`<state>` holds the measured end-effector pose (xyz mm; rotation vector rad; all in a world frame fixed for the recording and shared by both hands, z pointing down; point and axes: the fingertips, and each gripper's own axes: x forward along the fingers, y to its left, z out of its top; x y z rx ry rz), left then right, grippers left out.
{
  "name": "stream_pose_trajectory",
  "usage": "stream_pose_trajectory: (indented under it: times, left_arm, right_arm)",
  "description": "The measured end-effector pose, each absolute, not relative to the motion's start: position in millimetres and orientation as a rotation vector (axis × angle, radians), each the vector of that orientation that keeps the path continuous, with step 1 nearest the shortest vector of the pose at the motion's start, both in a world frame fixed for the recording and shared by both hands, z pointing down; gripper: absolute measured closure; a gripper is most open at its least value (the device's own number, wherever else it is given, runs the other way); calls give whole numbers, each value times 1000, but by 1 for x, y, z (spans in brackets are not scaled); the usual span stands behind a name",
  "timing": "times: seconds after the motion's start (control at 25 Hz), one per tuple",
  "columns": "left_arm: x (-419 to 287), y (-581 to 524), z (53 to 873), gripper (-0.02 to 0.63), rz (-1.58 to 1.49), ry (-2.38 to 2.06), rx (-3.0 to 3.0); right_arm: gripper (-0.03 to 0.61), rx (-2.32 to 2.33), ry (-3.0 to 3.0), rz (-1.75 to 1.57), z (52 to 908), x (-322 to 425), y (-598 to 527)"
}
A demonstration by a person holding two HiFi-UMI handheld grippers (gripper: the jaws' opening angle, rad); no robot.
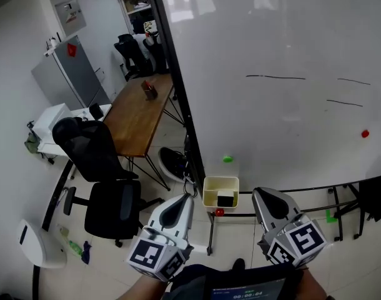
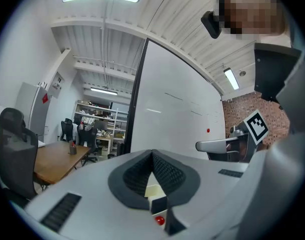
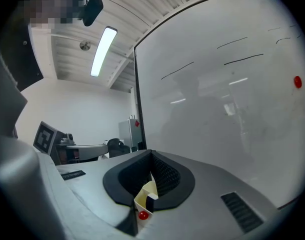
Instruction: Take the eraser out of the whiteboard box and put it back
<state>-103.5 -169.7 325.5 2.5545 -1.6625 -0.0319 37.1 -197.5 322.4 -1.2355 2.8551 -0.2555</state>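
At the foot of the whiteboard (image 1: 272,42) I see one cream box (image 1: 209,183) with one black eraser (image 1: 225,199) sitting inside it; my left gripper (image 1: 185,197) and my right gripper (image 1: 259,192) flank it, level, not touching it; both pairs of fingers are pressed together on nothing; one green magnet (image 1: 227,159) sits above the box; of two red magnets (image 1: 219,212), one is just below it, the other red magnet (image 1: 365,133) far right.

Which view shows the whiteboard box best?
Head view: the whole whiteboard box shows from above, black eraser inside. Both gripper views catch only a pale sliver of it beyond their jaws.
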Motion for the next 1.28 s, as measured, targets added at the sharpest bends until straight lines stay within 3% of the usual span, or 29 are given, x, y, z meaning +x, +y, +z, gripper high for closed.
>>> stream_pose_trajectory:
  times: [0.32,0.4,0.52,0.64,0.88,1.0,1.28]
  left_arm:
    - [-197,-228,320,606,-73,-1561,2644]
    - [-220,-243,321,606,-74,-1549,2653]
    - [-241,-257,330,606,-63,-1508,2650]
    - [-249,-267,346,604,-33,-1508,2647]
    - [-256,-285,405,572,61,-1511,2568]
    - [-252,-296,438,572,93,-1505,2528]
    - [-236,-307,510,572,175,-1455,2474]
  right_arm:
    - [524,-1423,2785,-233,326,-46,-242]
    - [478,-1459,2778,-241,330,-66,-254]
    - [463,-1516,2766,-254,339,-86,-265]
    - [374,-1576,2775,-283,361,-91,-275]
    - [341,-1707,2764,-427,428,-90,-295]
    - [253,-1726,2786,-517,462,-86,-302]
    - [253,-1821,2762,-600,526,-75,-312]
